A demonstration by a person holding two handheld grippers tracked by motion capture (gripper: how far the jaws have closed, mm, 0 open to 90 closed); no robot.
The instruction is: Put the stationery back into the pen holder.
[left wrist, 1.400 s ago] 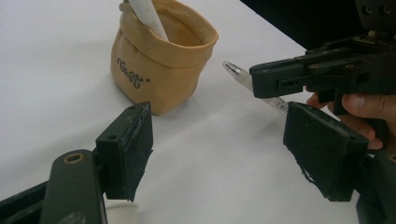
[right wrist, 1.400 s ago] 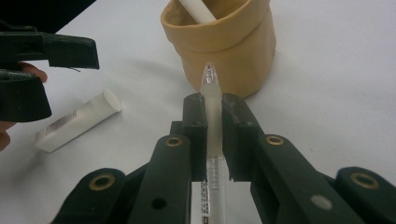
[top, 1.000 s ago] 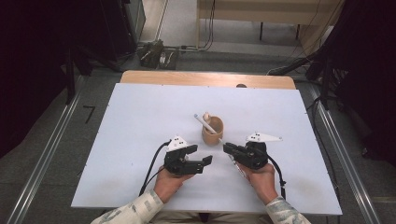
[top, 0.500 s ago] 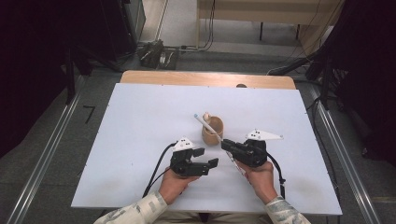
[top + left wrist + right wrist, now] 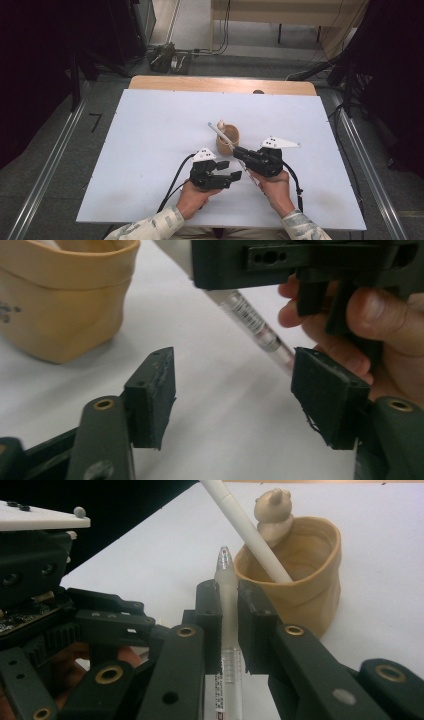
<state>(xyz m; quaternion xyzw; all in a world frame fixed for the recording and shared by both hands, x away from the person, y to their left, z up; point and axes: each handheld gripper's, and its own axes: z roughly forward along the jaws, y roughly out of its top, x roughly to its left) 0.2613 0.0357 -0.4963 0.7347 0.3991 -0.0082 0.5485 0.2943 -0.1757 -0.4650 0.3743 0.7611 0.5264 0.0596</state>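
Writing: the held pen (image 5: pixel 227 630) bore a small printed label, too fine to read.
Pen axis: long, tip toward the tan pot (image 5: pixel 305 580), rear end toward the person.
Count: two pens, one pot, two grippers.
White pen (image 5: pixel 245 527): leaned in the pot.
Right gripper (image 5: pixel 228 611): clamped on the pen, near the pot.
Left gripper (image 5: pixel 232 390): jaws apart, just been closing, nothing between them.

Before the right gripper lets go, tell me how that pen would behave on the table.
The pen looks round and smooth, so it would probably roll on the flat white table. It seems stiff and light: the right gripper holds it straight by its middle.
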